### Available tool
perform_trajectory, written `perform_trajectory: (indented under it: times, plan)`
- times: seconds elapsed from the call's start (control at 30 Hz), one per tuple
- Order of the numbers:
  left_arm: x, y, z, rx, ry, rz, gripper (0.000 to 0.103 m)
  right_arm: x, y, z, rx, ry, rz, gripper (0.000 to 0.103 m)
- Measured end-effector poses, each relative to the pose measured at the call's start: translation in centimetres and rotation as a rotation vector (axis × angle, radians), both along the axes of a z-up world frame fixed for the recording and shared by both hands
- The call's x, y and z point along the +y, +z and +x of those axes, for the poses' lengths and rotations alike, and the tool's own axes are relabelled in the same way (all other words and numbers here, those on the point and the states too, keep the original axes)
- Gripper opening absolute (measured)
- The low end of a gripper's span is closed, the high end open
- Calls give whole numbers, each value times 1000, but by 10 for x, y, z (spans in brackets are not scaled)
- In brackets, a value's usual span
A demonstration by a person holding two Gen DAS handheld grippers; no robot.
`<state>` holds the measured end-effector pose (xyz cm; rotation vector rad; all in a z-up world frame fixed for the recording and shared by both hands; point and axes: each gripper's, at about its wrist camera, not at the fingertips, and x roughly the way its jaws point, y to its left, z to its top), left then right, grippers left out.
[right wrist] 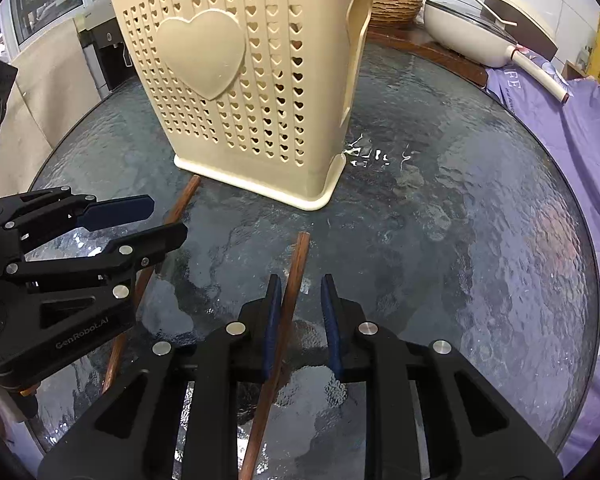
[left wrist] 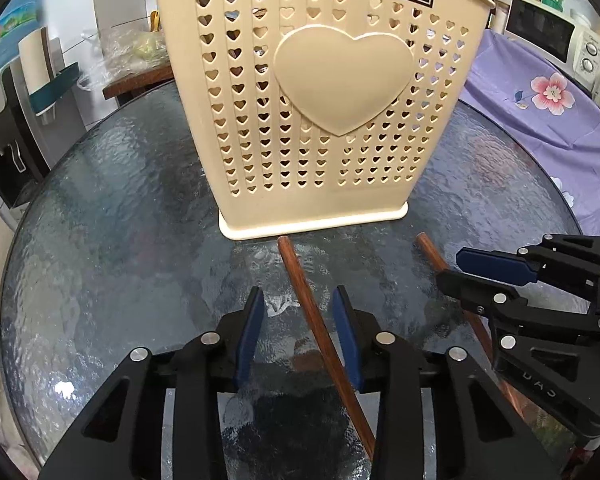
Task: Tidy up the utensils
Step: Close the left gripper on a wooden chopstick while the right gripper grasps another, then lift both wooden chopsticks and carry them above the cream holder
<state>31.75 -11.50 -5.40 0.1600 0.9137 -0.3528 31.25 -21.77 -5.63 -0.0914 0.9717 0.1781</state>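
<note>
A round glass counter (left wrist: 112,208) carries a tall cream utensil basket (left wrist: 320,112) at its far side. Near it lie 2 brown chopsticks. The left claw (left wrist: 298,300) straddles the left chopstick (left wrist: 300,276), open. The right claw (right wrist: 300,290) straddles the right chopstick (right wrist: 296,272), open.

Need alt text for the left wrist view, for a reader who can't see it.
The left gripper straddles a brown chopstick lying on a round glass table, its jaws not yet pressing it. A cream holder with heart-shaped holes stands behind; the right gripper sits over a second chopstick.
</note>
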Motion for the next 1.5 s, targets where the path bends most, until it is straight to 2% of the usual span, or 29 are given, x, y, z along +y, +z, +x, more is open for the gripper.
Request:
perform_trajectory:
  times: [0.57, 0.87, 1.07, 1.33, 1.5]
  plan:
    - [-14, 1, 9, 6, -1, -10, 24, 4, 1, 14, 13, -47, -8, 15]
    - [-8, 0, -1, 8, -5, -12, 11, 12, 0, 10, 1, -47, -25, 8]
    - [-5, -1, -5, 7, -8, -31, 10, 11, 0, 10, -3, -47, -18, 8]
    - [7, 0, 0, 47, -2, -106, 8, 1, 1, 12, -8, -49, 53, 8]
    - [14, 5, -3, 25, -8, -114, 7, -2, 9, 8, -38, -41, 80, 8]
